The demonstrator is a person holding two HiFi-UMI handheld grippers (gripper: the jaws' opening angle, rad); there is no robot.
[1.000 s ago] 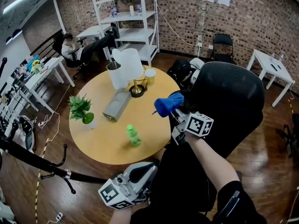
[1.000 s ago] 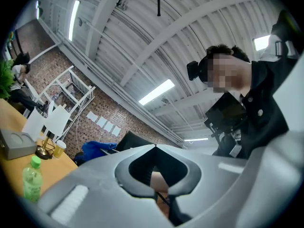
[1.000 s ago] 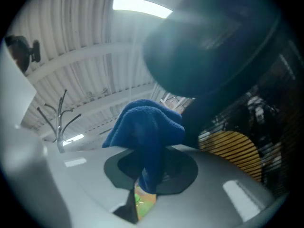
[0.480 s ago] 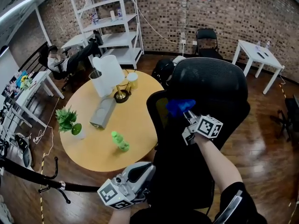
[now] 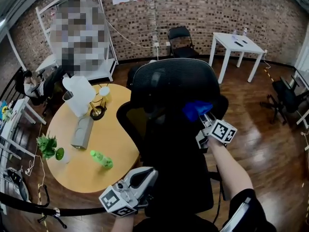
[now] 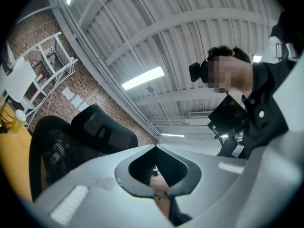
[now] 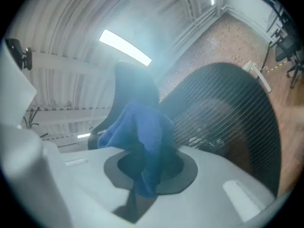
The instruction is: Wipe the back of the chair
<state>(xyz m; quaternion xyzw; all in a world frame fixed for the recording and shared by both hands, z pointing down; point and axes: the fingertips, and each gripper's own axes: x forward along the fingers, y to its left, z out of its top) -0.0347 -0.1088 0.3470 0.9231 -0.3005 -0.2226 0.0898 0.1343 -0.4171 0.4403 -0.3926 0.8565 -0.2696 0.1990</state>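
The black mesh office chair stands in front of me with its back turned my way. My right gripper is shut on a blue cloth, which rests against the right side of the chair back. In the right gripper view the cloth bunches up out of the jaws beside the mesh back. My left gripper is low at the chair's lower left, pointing up, its jaws shut with nothing between them. The chair's headrest shows in the left gripper view.
A round wooden table lies left of the chair with a green bottle, a potted plant, a white jug and a grey box. A white table and a folding chair stand at the brick wall.
The view has swung right, so the chair now sits centred. My right gripper with the blue cloth moved from in front of the table to the right side of the chair back.
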